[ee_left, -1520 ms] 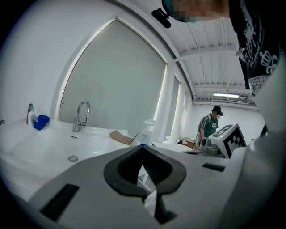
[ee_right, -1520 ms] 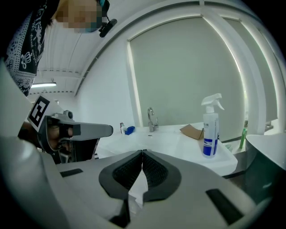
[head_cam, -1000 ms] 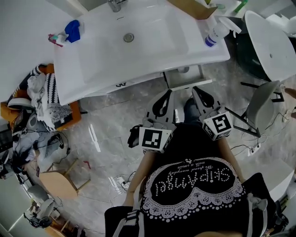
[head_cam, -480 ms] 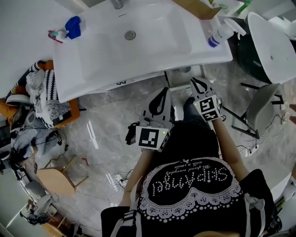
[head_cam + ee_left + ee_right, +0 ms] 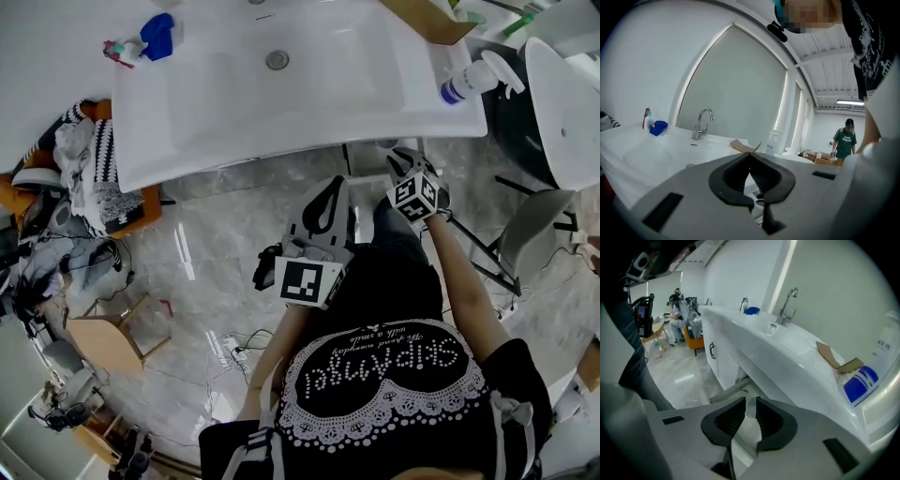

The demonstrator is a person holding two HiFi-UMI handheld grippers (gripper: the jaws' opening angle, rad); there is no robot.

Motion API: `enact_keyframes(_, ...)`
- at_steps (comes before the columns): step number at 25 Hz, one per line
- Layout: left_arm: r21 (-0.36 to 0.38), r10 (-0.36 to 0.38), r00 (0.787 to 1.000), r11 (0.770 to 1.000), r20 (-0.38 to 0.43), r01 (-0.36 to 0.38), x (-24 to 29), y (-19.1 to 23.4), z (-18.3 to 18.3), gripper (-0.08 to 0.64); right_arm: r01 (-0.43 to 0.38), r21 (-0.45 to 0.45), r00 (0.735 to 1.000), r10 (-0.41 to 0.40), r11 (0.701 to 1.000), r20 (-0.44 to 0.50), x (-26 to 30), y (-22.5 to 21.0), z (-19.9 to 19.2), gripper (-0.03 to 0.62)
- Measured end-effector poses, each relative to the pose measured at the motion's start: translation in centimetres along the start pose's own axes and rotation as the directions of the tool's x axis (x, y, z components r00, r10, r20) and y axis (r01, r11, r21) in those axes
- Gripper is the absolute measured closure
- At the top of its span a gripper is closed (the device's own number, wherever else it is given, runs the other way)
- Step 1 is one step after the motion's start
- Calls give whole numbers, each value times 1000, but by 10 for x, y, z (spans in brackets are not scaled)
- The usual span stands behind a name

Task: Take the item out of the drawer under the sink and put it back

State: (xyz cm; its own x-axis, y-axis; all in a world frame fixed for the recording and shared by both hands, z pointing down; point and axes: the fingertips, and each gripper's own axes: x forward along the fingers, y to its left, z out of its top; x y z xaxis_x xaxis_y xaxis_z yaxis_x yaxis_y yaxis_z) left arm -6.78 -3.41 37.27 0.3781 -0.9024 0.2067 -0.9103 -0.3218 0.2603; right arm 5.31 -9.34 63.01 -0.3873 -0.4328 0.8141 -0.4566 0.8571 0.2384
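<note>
Two grippers, no item held. Left gripper (image 5: 750,155) jaws pressed together. Right gripper (image 5: 749,402), 1 o'clock of it, jaws just been opening, drawer (image 5: 364,157) edge unpinched in the gap. Removal and return seemingly left.

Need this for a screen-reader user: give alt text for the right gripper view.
The right gripper, jaws just opened with nothing clamped between them, points down beneath the edge of a long white sink counter. On the counter are a faucet, a torn cardboard piece and a blue-labelled bottle.
</note>
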Motion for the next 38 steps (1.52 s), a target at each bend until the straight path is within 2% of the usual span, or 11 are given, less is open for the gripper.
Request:
enact_keyframes(5, 5, 26, 999, 1000, -30, -26, 7, 4, -2, 555, -56, -62, 994, 50, 996, -93, 29, -3, -23, 531)
enact_keyframes(12, -30, 80, 996, 996, -48, -81, 19, 6, -1, 555, -138, -133, 983, 119, 981, -137, 57, 4, -35, 531)
enact_keyframes(16, -23, 106, 988, 994, -115, -109, 19, 8, -12, 557, -173, -161, 976, 147, 972, -162, 73, 9, -42, 531)
enact_keyframes(18, -28, 117, 986, 992, -120, -121, 20, 6, -15, 556, -187, -168, 971, 156, 968, -179, 78, 11, -47, 531)
enact_keyframes(24, -53, 146, 985, 987, -94, -152, 25, 0, -16, 555, -210, -195, 963, 167, 958, -212, 94, 8, -61, 531)
enact_keyframes(30, -65, 195, 973, 977, -127, -205, 18, 2, -23, 557, -261, -264, 951, 200, 929, -236, 109, 16, -68, 531)
enact_keyframes(36, -73, 226, 963, 968, -147, -238, 10, 7, -32, 555, -262, -265, 937, 179, 928, -299, 124, 13, -79, 532)
enact_keyframes(38, -75, 235, 960, 966, -154, -249, 6, 8, -33, 555, -253, -289, 940, 164, 923, -301, 124, 11, -76, 563)
